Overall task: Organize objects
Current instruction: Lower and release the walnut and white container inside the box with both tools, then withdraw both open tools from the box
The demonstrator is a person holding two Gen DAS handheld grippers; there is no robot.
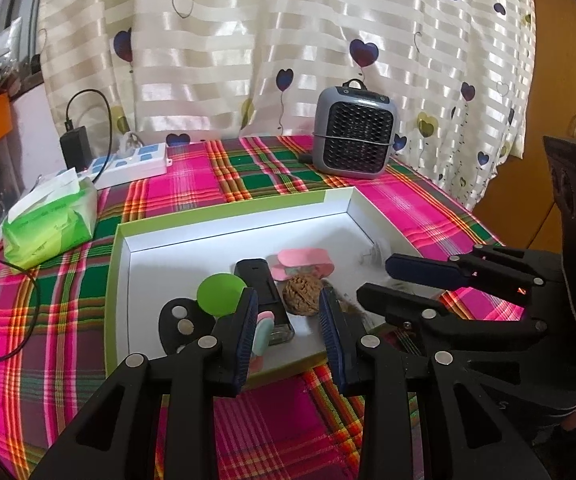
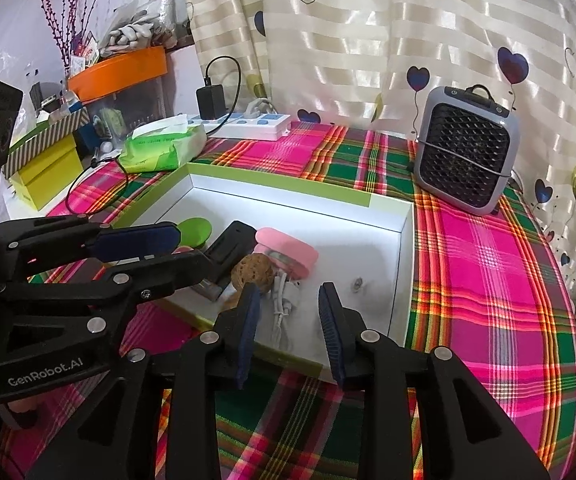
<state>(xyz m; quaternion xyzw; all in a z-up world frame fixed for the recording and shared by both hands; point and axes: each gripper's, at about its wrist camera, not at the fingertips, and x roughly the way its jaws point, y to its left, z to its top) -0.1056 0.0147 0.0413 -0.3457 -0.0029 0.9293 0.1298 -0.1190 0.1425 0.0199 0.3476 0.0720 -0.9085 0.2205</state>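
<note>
A white box with a green rim (image 1: 224, 209) (image 2: 280, 182) lies on the plaid tablecloth. In it are a green ball (image 1: 221, 294), a black device (image 1: 262, 284), a pink case (image 1: 304, 262) (image 2: 288, 254), a brown walnut (image 1: 302, 295) (image 2: 253, 270) and a white cable (image 2: 284, 305). My left gripper (image 1: 288, 298) hangs open over the box's near edge, with the device and walnut beyond its gap. A pink and mint item (image 1: 262, 332) lies beside its left finger. My right gripper (image 2: 289, 292) is open above the cable, its pads clear of it. In each view the other gripper enters from the side.
A grey fan heater (image 1: 354, 136) (image 2: 466, 160) stands at the back of the table. A green tissue pack (image 1: 48, 224), a white power strip (image 1: 132, 164) and a black charger (image 1: 76, 146) with its cord are at the left. A small metal piece (image 2: 357, 283) lies in the box.
</note>
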